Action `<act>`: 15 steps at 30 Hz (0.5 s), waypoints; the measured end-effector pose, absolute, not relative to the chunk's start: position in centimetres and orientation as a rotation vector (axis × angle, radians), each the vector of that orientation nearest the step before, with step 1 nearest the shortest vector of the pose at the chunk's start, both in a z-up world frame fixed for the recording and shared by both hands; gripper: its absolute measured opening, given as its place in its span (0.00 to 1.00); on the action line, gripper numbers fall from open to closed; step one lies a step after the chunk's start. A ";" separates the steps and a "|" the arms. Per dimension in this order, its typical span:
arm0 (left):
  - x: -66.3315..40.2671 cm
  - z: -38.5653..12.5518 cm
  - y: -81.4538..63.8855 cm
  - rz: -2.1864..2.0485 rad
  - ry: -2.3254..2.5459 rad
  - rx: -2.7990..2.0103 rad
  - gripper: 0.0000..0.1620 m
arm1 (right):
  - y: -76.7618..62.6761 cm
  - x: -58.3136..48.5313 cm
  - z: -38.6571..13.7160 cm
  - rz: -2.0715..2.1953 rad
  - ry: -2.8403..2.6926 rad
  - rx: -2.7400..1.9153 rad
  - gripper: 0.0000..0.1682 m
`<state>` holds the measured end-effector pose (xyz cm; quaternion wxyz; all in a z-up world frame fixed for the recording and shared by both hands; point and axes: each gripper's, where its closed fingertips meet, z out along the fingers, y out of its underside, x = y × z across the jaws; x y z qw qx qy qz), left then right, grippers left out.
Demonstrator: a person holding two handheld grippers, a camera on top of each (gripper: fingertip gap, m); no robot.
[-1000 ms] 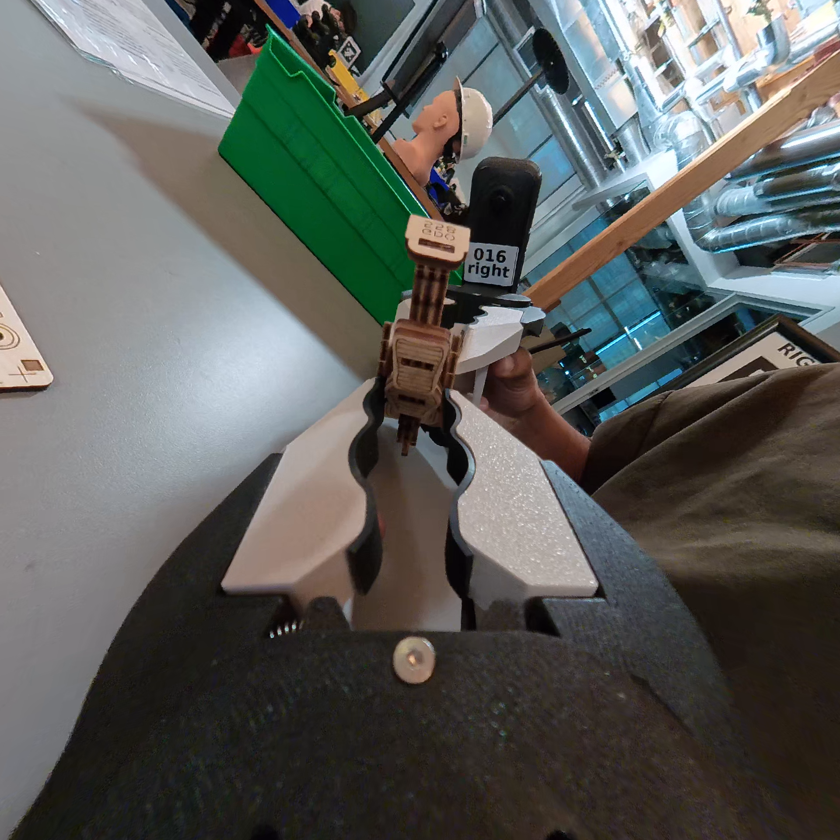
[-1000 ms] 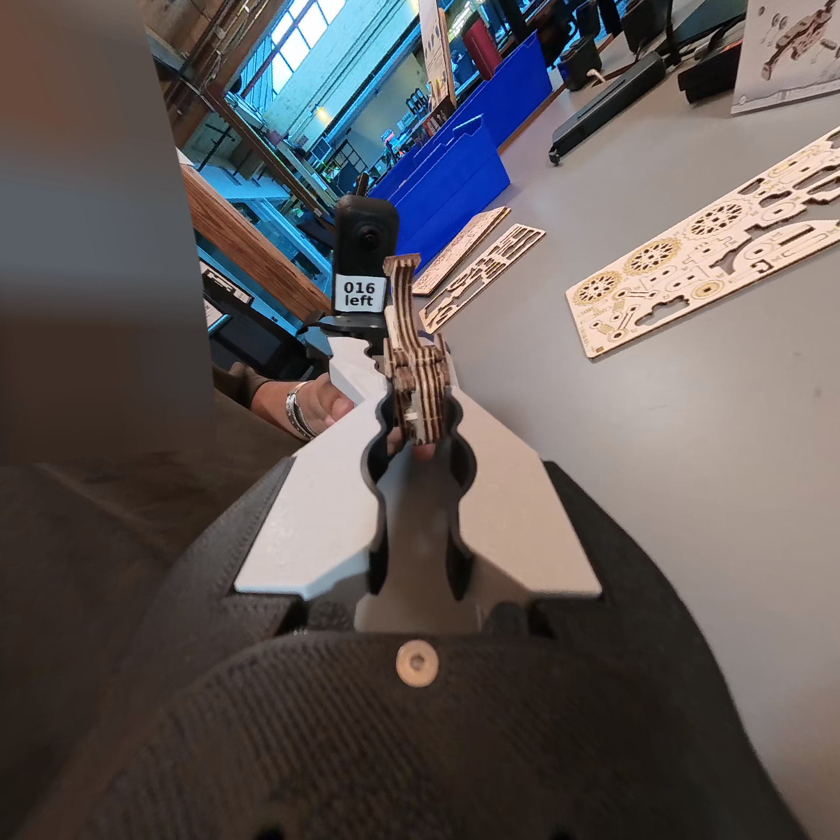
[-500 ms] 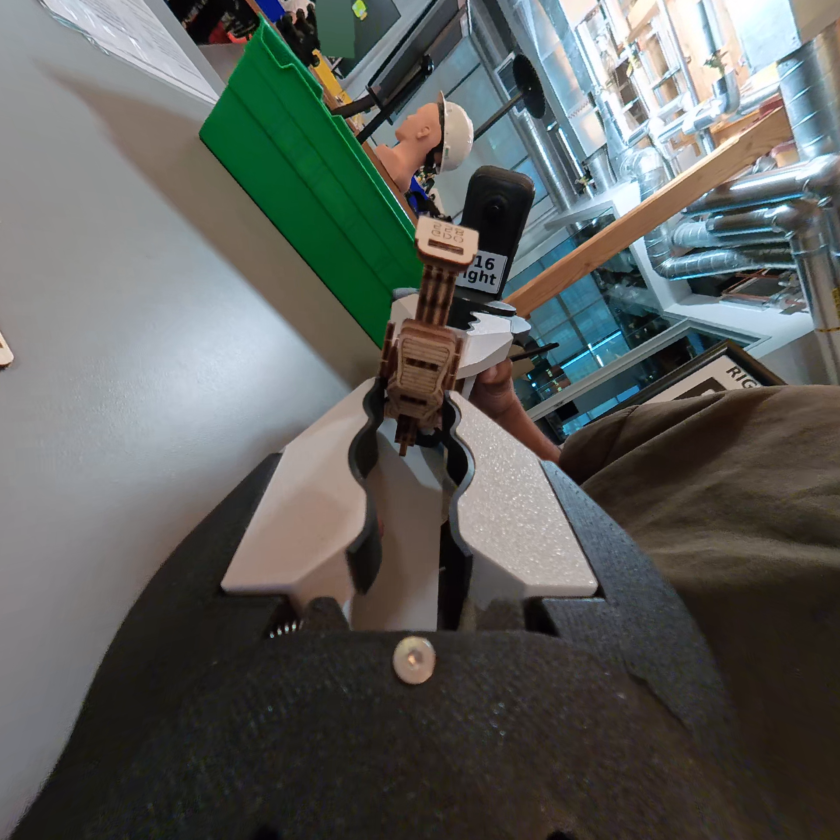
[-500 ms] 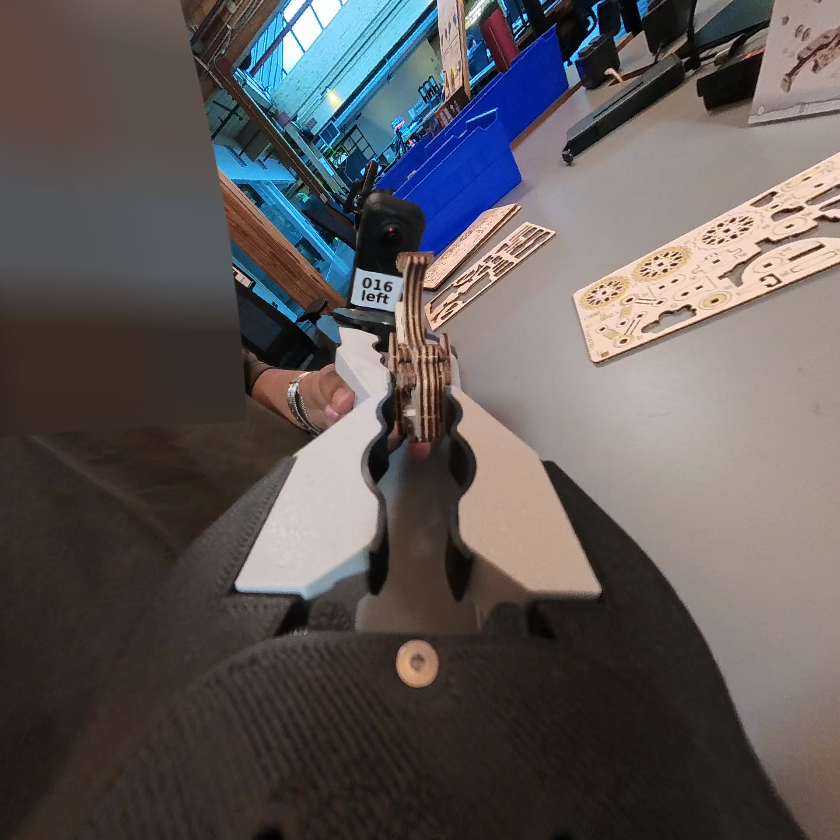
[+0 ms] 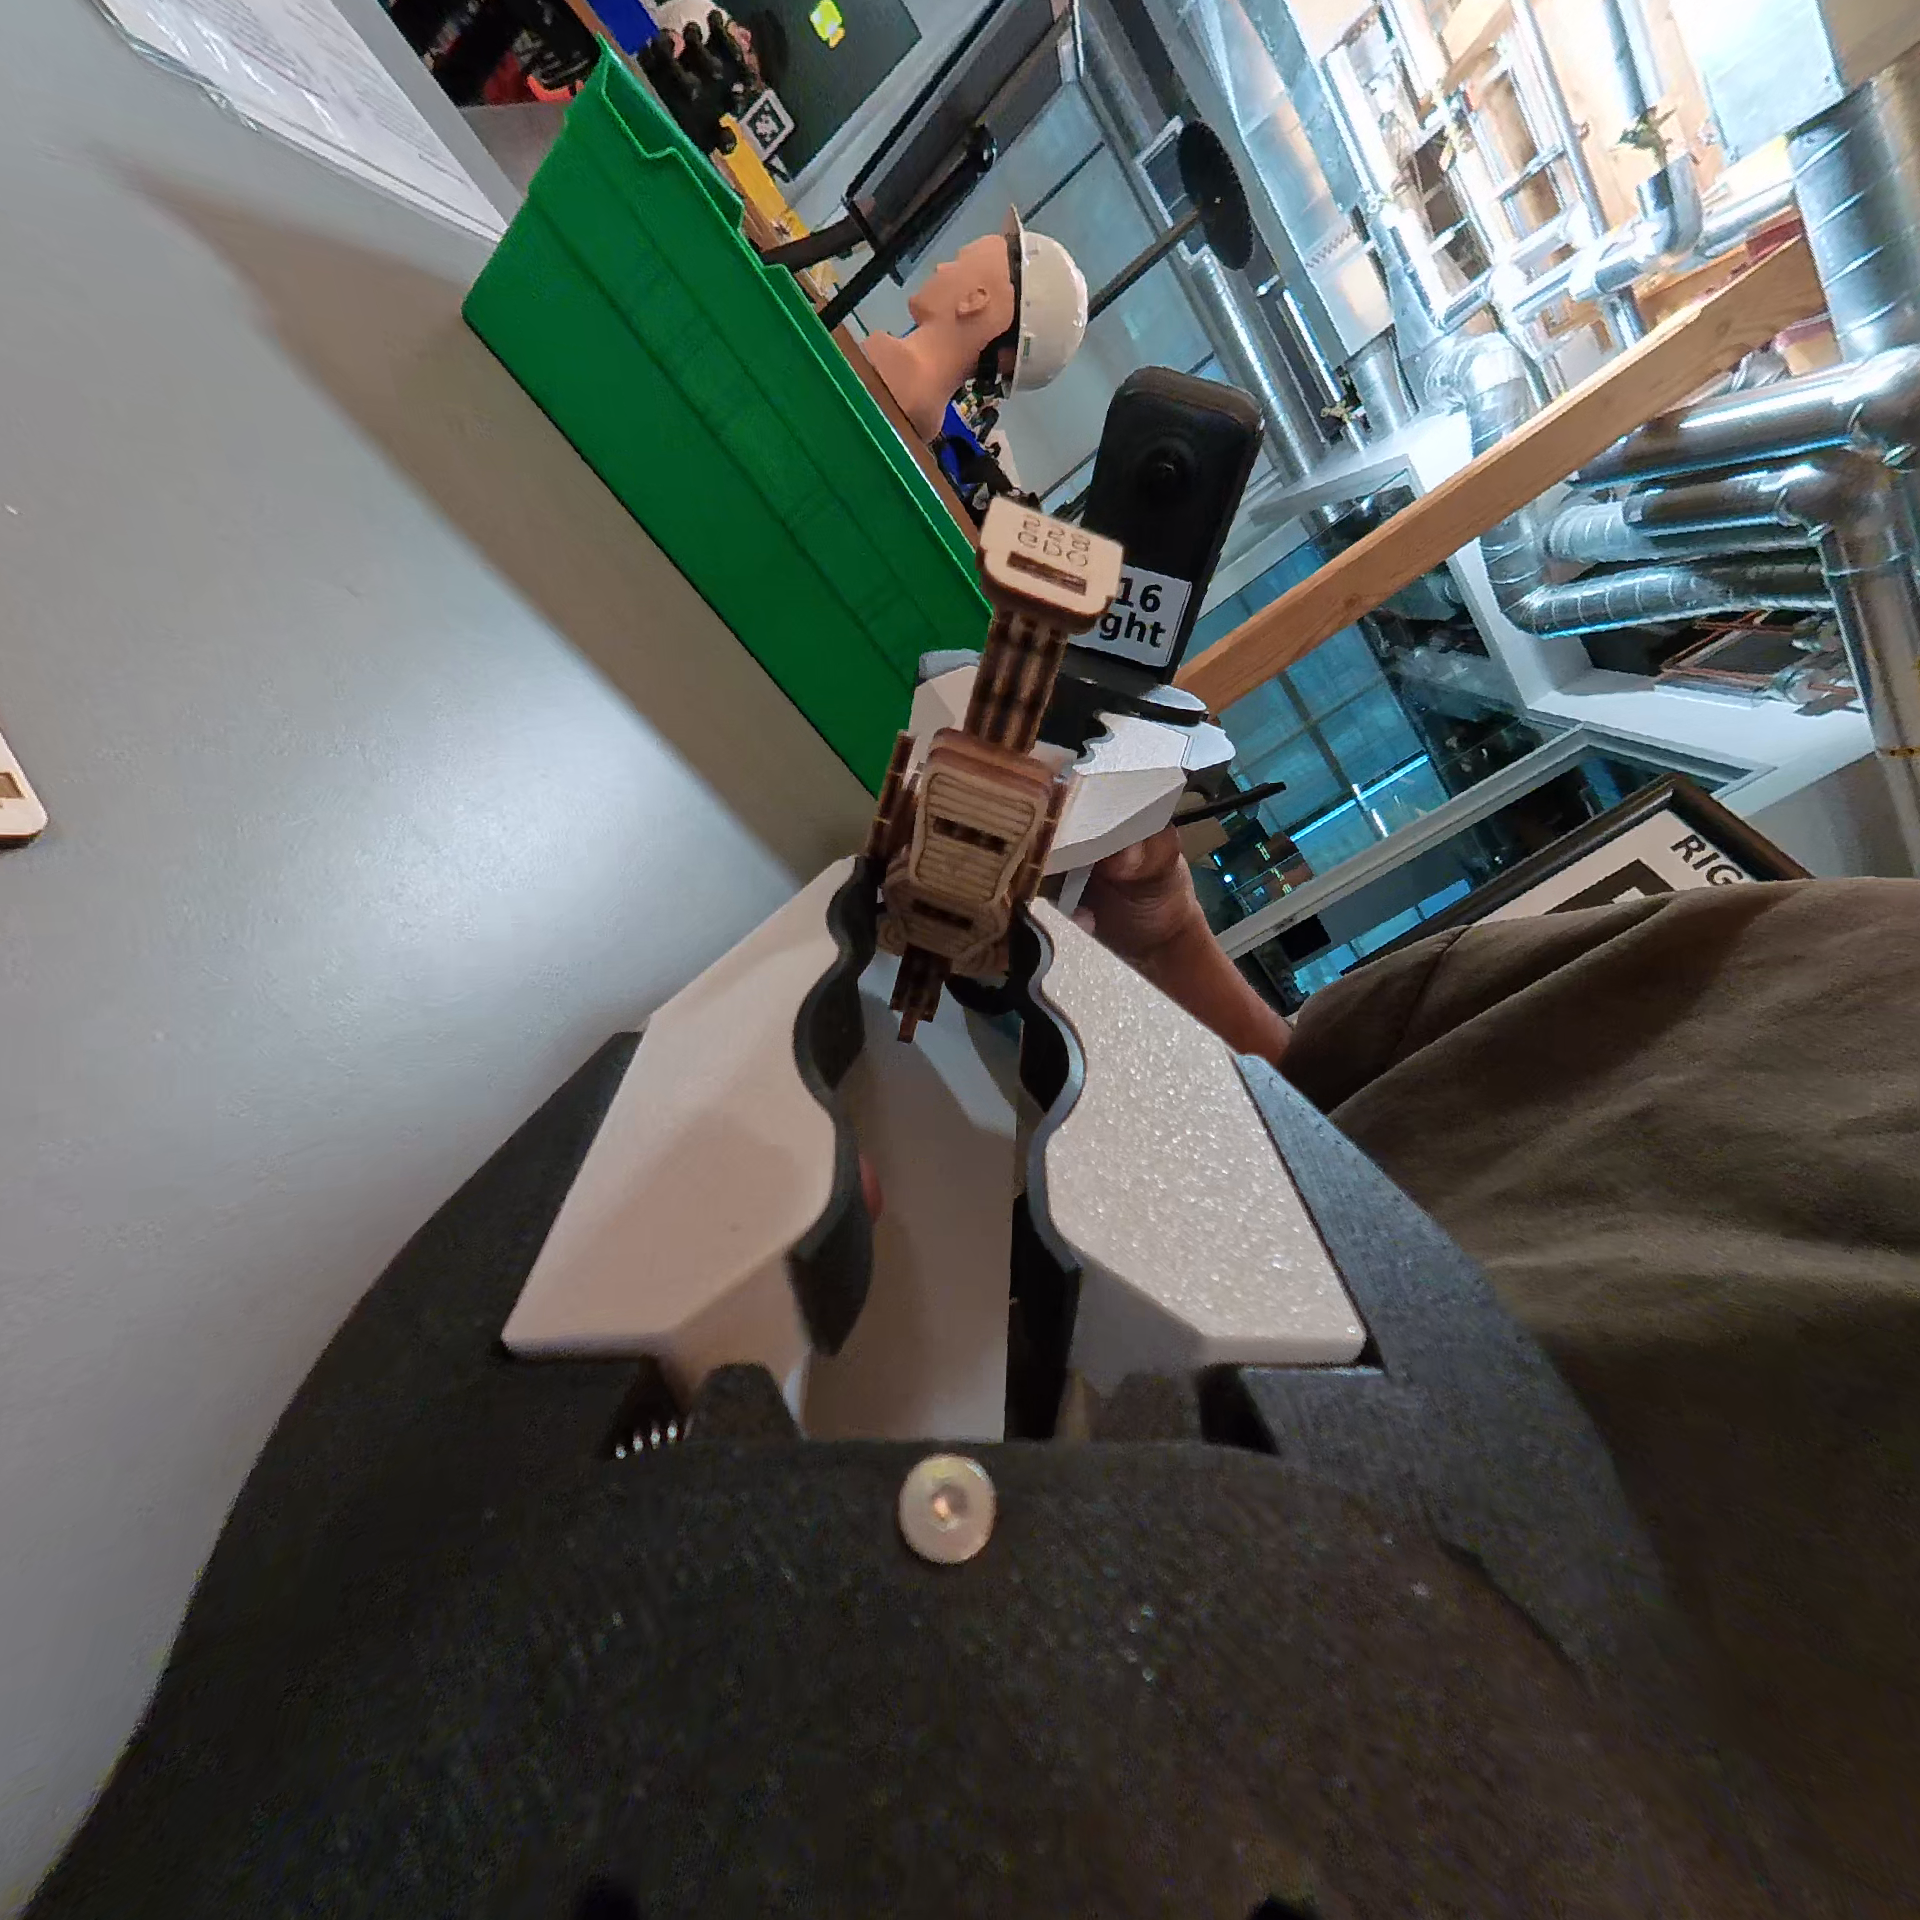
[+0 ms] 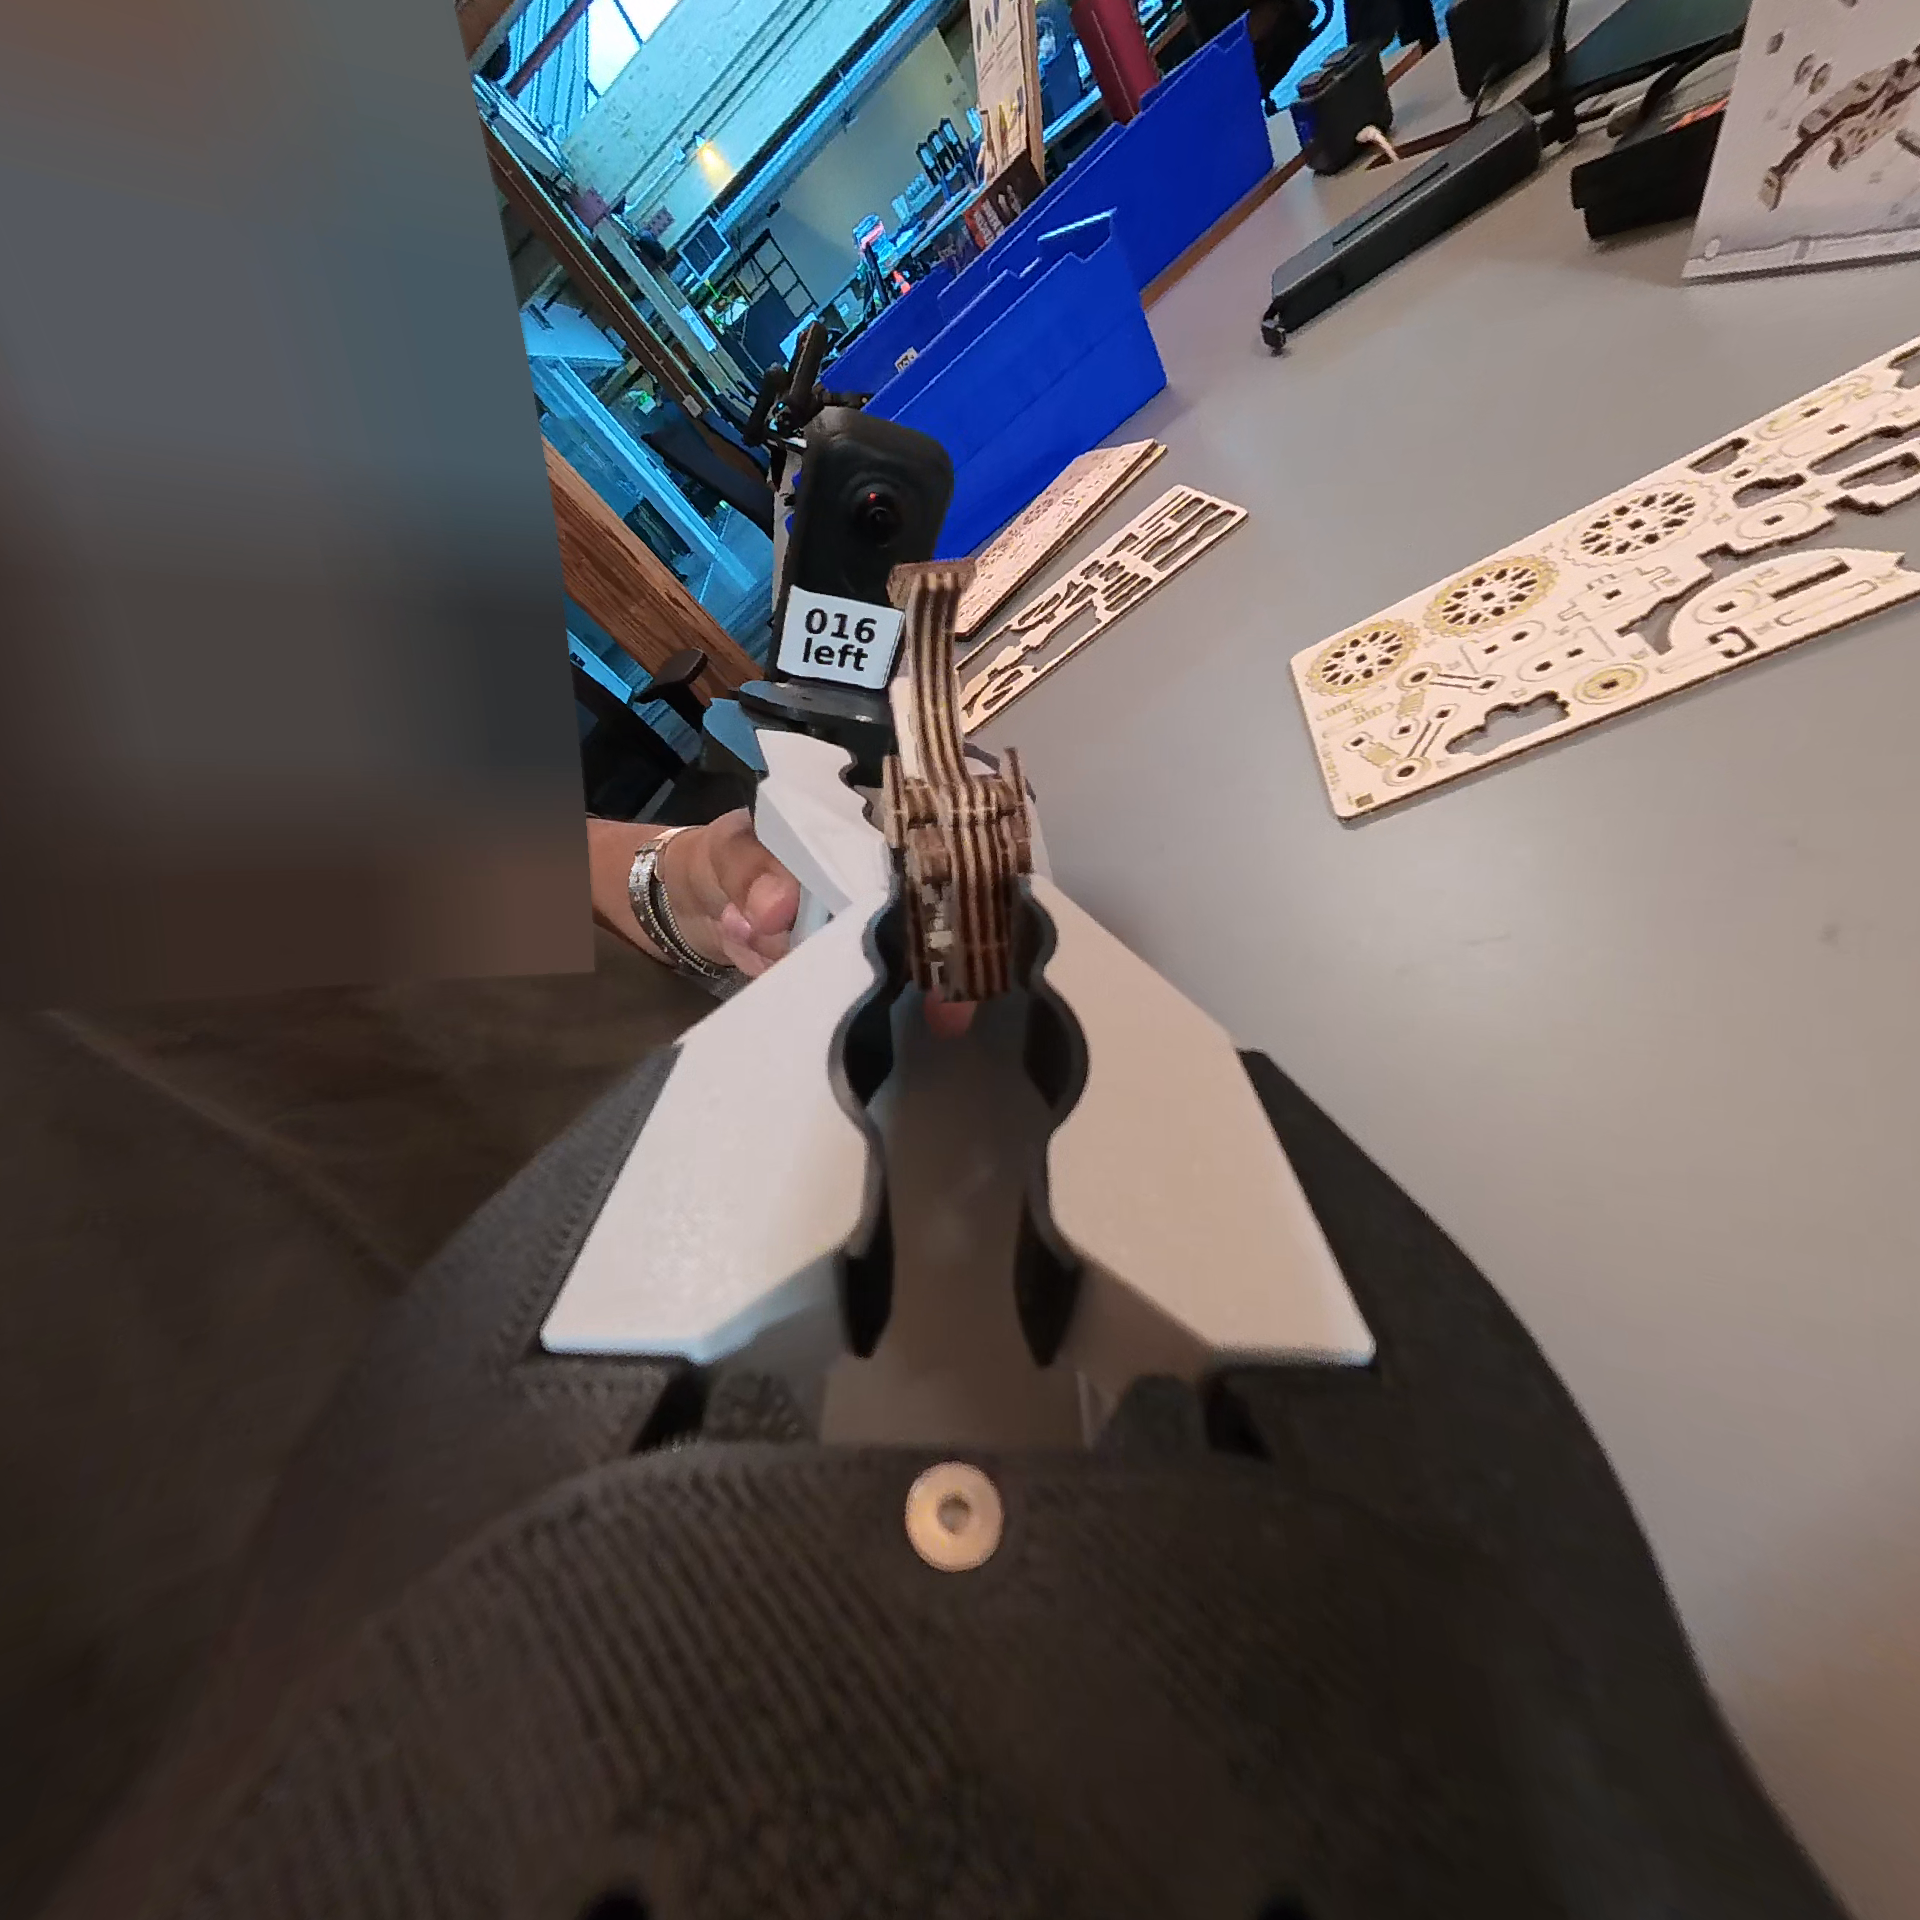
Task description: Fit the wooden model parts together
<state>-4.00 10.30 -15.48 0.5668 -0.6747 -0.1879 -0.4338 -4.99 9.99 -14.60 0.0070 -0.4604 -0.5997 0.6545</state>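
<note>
Both grippers' jaws, left (image 5: 940, 914) and right (image 6: 961, 914), clamp one wooden model (image 5: 961, 842).

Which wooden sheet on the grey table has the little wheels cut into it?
Start at the blue bins at the far side of the grey table. The sheet with wheels lies nearest on the right. Unlike the two sheets by the bins, it shows round spoked gears.

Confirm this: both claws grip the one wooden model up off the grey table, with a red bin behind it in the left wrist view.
Wrong on the bin: in the left wrist view it is a green bin, not red. The rest holds: left claw and right claw both grip the wooden model above the grey table.
</note>
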 end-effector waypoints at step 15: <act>-3.7 -15.1 10.2 -1.088 -0.423 -1.555 0.14 | 10.0 -4.8 -14.0 2.112 -1.842 -1.430 0.12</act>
